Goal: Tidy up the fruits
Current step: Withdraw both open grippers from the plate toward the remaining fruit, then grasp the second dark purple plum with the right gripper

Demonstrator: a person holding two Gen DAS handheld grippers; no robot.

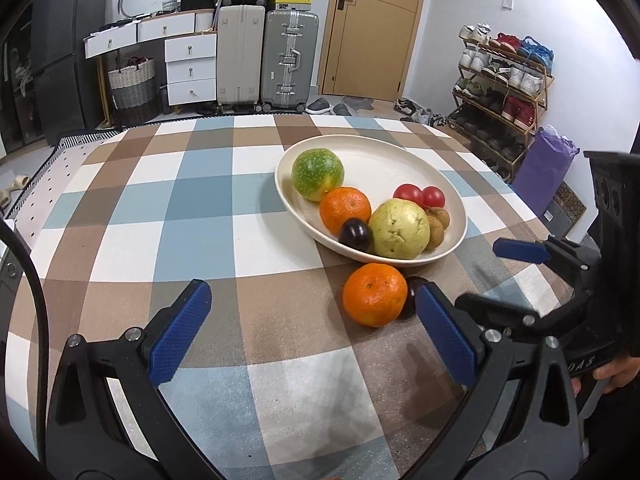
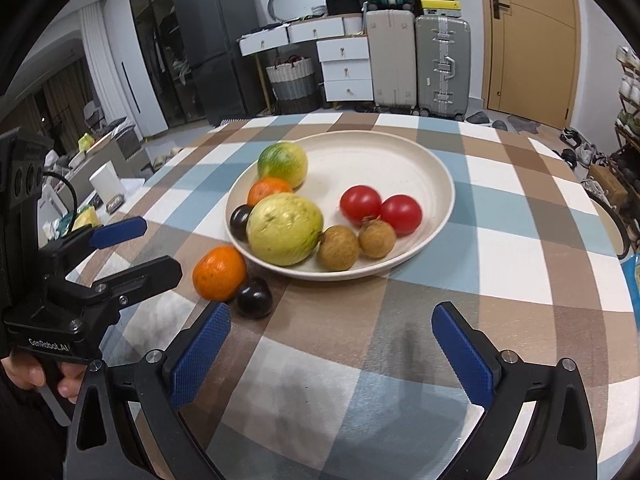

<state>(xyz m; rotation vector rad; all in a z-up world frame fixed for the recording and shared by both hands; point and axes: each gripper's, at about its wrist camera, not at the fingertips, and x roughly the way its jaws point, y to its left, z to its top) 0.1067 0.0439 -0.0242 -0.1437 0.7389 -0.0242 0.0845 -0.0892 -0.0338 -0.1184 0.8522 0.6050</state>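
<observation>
A cream plate point(image 1: 384, 160) point(image 2: 384, 152) on the checked tablecloth holds a green melon-like fruit point(image 1: 318, 174), an orange point(image 1: 345, 209), a dark plum point(image 1: 354, 234), a yellow-green guava point(image 1: 399, 229) point(image 2: 285, 229), two tomatoes point(image 2: 380, 209) and two brown longans point(image 2: 356, 243). A second orange point(image 1: 375, 294) point(image 2: 219, 272) and a second dark plum point(image 2: 254, 297) lie on the cloth just in front of the plate. My left gripper point(image 1: 312, 328) is open and empty, just short of that orange. My right gripper point(image 2: 332, 348) is open and empty, to the right of the plum.
The table point(image 1: 160, 216) has a checked cloth in brown, blue and white. Behind it are suitcases point(image 1: 268, 60), white drawers point(image 1: 190, 68), a door point(image 1: 372, 28) and a shoe rack point(image 1: 504, 80). The right gripper also shows in the left wrist view point(image 1: 520, 250).
</observation>
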